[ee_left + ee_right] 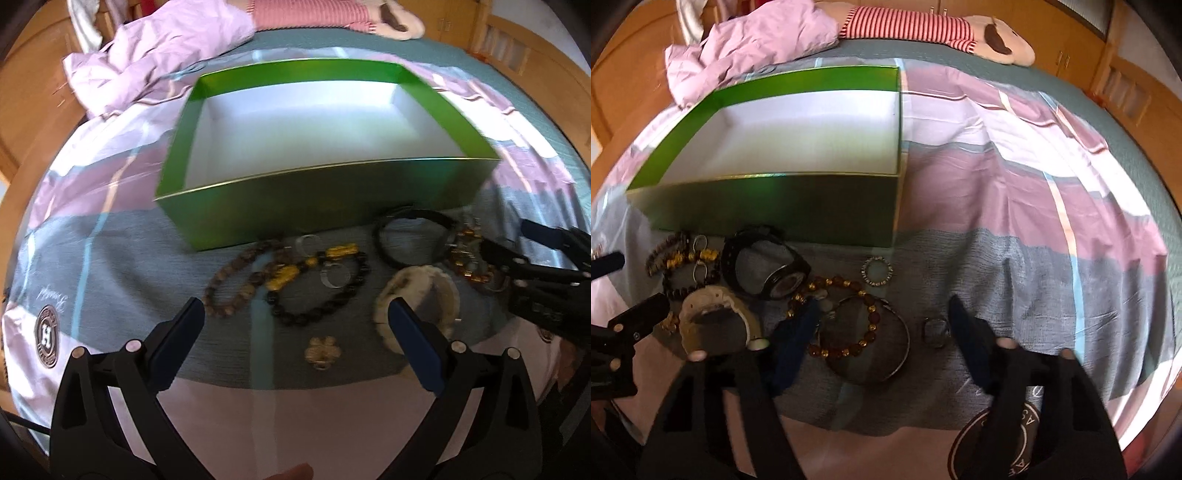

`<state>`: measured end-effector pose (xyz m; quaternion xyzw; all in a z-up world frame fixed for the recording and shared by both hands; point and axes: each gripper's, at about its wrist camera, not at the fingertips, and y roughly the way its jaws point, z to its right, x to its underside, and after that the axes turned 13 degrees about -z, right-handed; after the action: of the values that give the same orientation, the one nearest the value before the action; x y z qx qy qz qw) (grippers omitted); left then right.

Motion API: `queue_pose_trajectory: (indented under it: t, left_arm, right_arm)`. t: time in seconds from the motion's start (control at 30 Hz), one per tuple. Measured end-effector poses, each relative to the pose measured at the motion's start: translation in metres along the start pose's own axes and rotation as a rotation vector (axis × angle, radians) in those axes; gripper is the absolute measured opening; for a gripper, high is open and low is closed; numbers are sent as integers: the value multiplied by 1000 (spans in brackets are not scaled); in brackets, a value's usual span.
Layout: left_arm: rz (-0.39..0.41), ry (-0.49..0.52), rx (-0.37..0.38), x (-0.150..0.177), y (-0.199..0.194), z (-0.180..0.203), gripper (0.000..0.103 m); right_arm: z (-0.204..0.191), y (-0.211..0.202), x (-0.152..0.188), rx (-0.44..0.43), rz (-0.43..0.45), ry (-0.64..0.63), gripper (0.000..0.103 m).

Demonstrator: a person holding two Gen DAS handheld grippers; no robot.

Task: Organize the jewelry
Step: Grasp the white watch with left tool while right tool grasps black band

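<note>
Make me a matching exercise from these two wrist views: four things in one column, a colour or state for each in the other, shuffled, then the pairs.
1. box
2. watch
3. left gripper
4. plush toy

A. jaws wide apart, nothing between them
B. red and white stripes
C. green outside, white inside, nothing in it
D. black, lying beside the box's near wall

Pairs: 1-C, 2-D, 3-A, 4-B

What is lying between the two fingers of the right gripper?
In the right wrist view, an amber bead bracelet, a thin dark bangle and a small ring lie between the right gripper fingers, untouched.
</note>
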<state>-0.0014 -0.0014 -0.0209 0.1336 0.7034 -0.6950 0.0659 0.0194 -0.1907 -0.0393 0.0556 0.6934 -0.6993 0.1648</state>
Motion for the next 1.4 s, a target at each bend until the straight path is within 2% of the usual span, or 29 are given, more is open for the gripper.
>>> queue_pose_trajectory:
  t: [0.13,0.17,0.3,0.33,0.37,0.43,0.5,0.57,0.67,0.73,0.8,0.83,0.87,0.93,1.03,1.1,1.13,1.27,1.4]
  left_arm:
    - [40,64,56,4,-7,15,97]
    - [44,80,71,5,-7,19,93]
    - [-12,141,83,8,6,34,55]
    - [-36,149,84,9,12,36,50]
    - [-50,148,87,9,17,36,41]
    - [-74,130,116,9,22,32,33]
    - [-98,93,142,8,24,23,19]
    - [-102,79,133,7,24,17,14]
    - [-82,44,65,3,19,3,13]
    - [-91,34,80,0,18,-4,15]
    - [-90,15,97,-1,18,-7,19]
    - [-90,15,92,-1,19,-7,22]
    - [-91,19,85,-1,19,-6,25]
    - [-88,25,84,0,19,-6,26]
    - [-85,30,87,2,18,-6,24]
    - [-83,33,104,3,16,-6,11]
    - [-83,33,119,2,15,-7,10]
    - [-45,34,145,0,1,-14,10]
    - [-26,-6,164,-5,-7,-30,10]
  right_arm:
    - [11,1,-1,-26,14,39,52]
    - [13,1,-1,-48,17,50,51]
    - [8,-1,-4,-74,51,32,50]
    - [5,-2,-4,-72,60,21,50]
    - [3,-2,-5,-67,64,10,50]
    - [3,0,-5,-65,55,7,50]
    - [6,2,-5,-73,39,17,50]
    - [8,5,-5,-91,21,21,50]
    - [2,5,-5,-138,13,-1,50]
    - [-7,7,-3,-155,-5,-45,50]
    - [-18,10,-1,-157,-16,-93,36]
    - [-24,10,0,-159,-13,-127,20]
    - [-29,8,2,-156,-2,-151,12]
    - [-38,3,5,-131,20,-200,1]
    - [-40,0,8,-150,31,-222,0]
    - [-38,-3,7,-151,55,-213,0]
    - [-33,-6,6,-155,71,-199,0]
    - [-13,-20,6,-179,140,-119,0]
    - [1,-23,3,-194,154,-79,0]
